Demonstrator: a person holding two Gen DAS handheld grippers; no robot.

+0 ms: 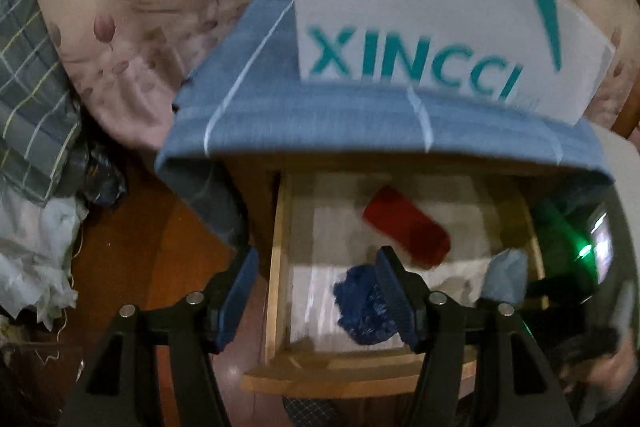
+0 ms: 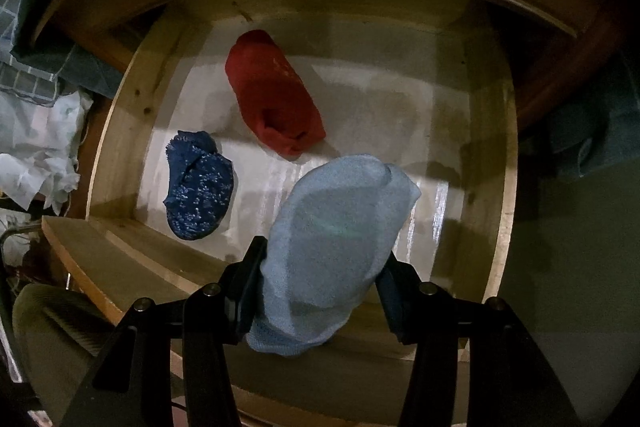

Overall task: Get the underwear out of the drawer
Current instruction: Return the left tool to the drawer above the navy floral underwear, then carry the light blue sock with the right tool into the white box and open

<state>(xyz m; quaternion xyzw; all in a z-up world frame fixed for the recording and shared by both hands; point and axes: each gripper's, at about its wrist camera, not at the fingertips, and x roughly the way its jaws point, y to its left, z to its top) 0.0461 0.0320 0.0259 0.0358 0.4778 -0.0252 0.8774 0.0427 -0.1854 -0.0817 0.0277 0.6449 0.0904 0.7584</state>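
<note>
The wooden drawer (image 2: 492,211) is pulled open, with a pale liner. A rolled red underwear (image 2: 276,99) lies at its middle back and a dark blue patterned one (image 2: 198,191) at its left front. My right gripper (image 2: 320,279) is shut on a light blue underwear (image 2: 340,227) and holds it above the drawer's front. In the left wrist view my left gripper (image 1: 316,291) is open and empty above the drawer's left front wall (image 1: 276,267), its right finger over the dark blue underwear (image 1: 360,307). The red one (image 1: 408,227) and the light blue one (image 1: 506,275) show there too.
A blue checked cloth (image 1: 320,115) covers the cabinet top, with a white XINCCI box (image 1: 420,23) on it. A flowered pillow (image 1: 132,7) and plaid bedding (image 1: 28,87) lie to the left. White crumpled plastic (image 1: 36,247) sits on the wooden floor (image 1: 168,251).
</note>
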